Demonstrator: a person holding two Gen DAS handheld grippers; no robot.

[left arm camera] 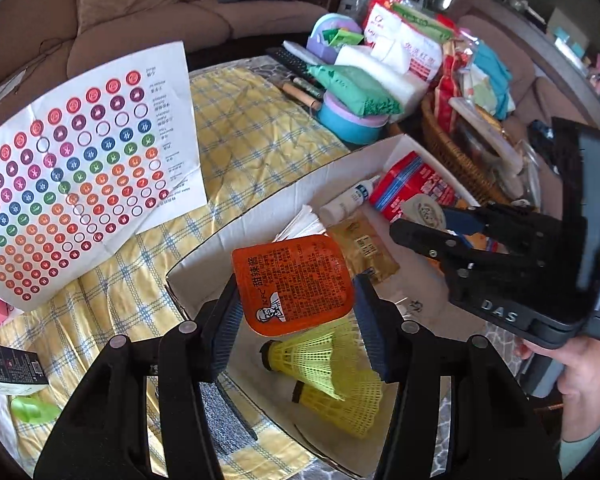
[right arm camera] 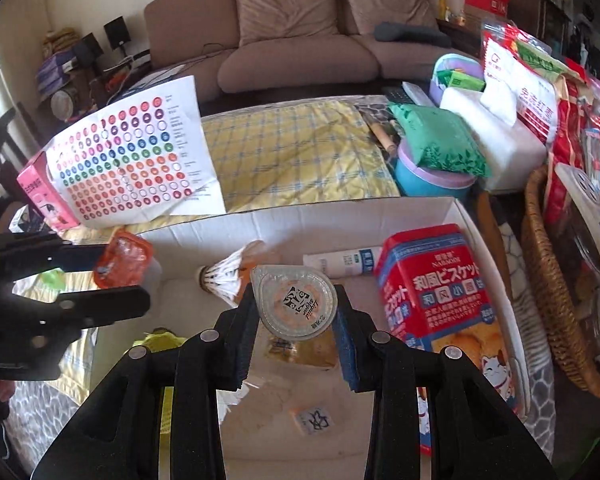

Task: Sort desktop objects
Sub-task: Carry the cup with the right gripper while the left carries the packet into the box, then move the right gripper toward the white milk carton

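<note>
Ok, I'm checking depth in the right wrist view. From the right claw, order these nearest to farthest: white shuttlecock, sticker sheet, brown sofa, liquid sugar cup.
1. Liquid sugar cup: held in the right claw.
2. White shuttlecock: just beyond, slightly left, inside the white box.
3. Sticker sheet: past the box, far left.
4. Brown sofa: at the back of the room.

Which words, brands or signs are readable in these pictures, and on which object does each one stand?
"KFC" and "甜辣酱": orange sauce packet, held by the left tool.
"Liquid sugar": clear syrup cup, held by the right tool.
"NABOOR" and "和風ビスケット": red biscuit box.
"DAS": body of the right tool, seen from the left wrist.
Sticker sheet, white tube, brown sachet: print too small.
</note>
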